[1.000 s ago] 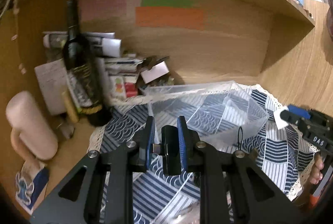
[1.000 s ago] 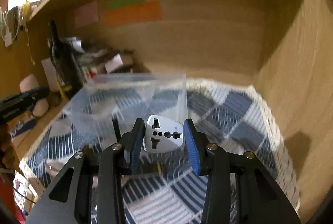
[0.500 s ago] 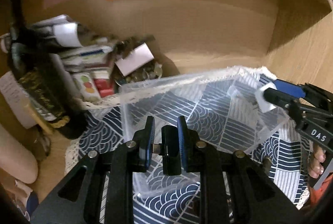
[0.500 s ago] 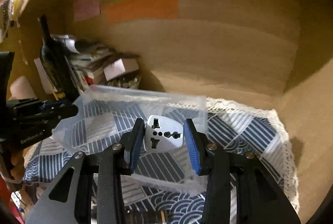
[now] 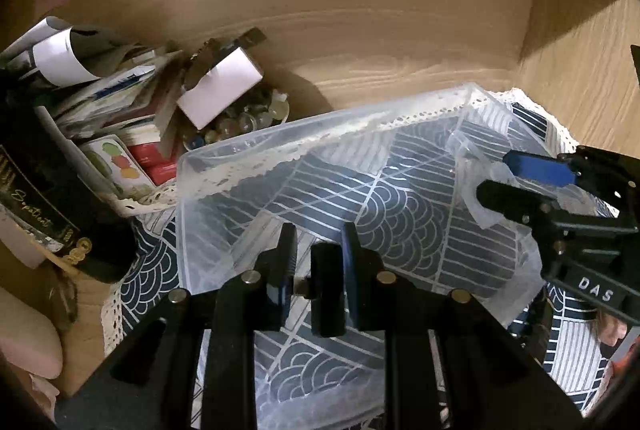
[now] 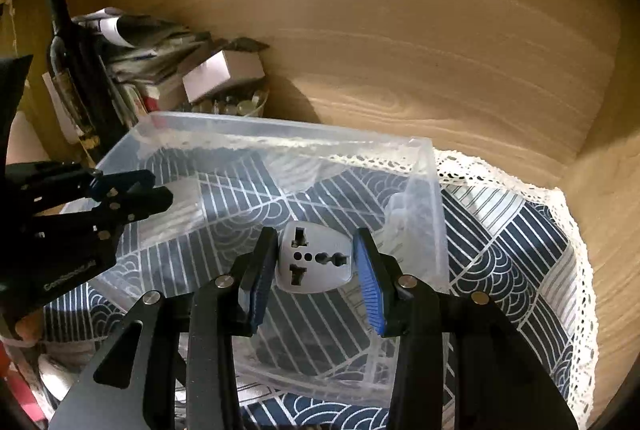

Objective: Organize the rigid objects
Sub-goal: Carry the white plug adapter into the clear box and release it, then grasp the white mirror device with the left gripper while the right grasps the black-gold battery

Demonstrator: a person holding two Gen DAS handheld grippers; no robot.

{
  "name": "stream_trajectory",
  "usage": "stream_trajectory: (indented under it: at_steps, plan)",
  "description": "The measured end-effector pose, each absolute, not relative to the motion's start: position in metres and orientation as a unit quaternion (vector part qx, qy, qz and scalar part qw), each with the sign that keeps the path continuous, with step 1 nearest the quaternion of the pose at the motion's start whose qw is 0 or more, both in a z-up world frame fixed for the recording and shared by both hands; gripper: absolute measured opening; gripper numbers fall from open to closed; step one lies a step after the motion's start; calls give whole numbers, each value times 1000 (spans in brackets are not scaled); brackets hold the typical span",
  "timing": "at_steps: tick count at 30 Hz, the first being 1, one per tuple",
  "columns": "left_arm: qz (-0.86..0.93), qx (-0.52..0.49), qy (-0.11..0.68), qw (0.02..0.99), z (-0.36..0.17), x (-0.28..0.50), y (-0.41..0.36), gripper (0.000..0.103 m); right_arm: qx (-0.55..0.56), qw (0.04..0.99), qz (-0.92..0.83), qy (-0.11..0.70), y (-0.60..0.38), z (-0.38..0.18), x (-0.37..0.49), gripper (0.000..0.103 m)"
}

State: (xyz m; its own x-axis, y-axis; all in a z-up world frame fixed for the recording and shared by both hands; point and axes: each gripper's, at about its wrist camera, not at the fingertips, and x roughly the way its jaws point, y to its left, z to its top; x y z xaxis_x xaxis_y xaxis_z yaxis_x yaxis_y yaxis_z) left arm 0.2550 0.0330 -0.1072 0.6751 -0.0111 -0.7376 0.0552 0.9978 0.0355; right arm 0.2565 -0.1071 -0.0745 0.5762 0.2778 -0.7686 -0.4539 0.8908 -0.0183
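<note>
Both tongs hang over the clear plastic bin, each loaded and angled steeply down into it.

Right tongs: pinching a white travel adapter between the blue pads, socket face toward the camera. The adapter sits over the bin's right half, inside the right wall as seen from this wrist. The bin floor directly below looks bare; only the patterned cloth shows through the plastic.

Left tongs: closed on a small black plug-like block with a short metal stub pointing toward the left pad. Its long axis runs up and down in the picture, along the fingers. It hangs over the bin's near-left part, inside the left wall.

The bin lies on the cloth, inside a wooden alcove. Left of it and outside the work area: a dark bottle, stacked papers and boxes, and a bowl of glass marbles.

Key relation: the target (bin interior) lies straight below and slightly ahead of both loads, so each drop looks clear of the rim. The two tongs face each other across the bin, well apart; neither appears clearly nearer the floor.

Judgement: next step is release into the bin. Risk: the adapter may bounce on the hard plastic.
</note>
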Motion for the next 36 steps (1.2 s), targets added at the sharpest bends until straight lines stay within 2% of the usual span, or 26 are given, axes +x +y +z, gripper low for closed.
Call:
stream_trajectory:
  at_steps: [3,5,9,14,16,23,31,36]
  plan:
    - [-17,32,403,914,-107,256,31,25,-112,878,208,415,-106,-76,258,37]
    - [-16,30,402,915,-105,255,30,41,-111,878,209,416,-106,-76,257,37]
    - [-6,33,375,926,-88,241,28,61,-110,884,210,404,-108,-65,251,37]
    - [8,34,336,941,-63,211,30,90,-99,898,215,371,-119,-37,230,49]
    - [20,38,320,946,-56,194,31,96,-97,902,217,361,-122,-30,219,51]
    - [35,59,329,942,-71,143,32,97,-99,902,228,353,-129,-26,180,58]
    - [55,67,382,920,-127,112,17,97,-96,894,234,371,-136,-41,153,59]
    - [52,42,391,918,-140,92,15,97,-100,893,231,373,-143,-45,139,59]
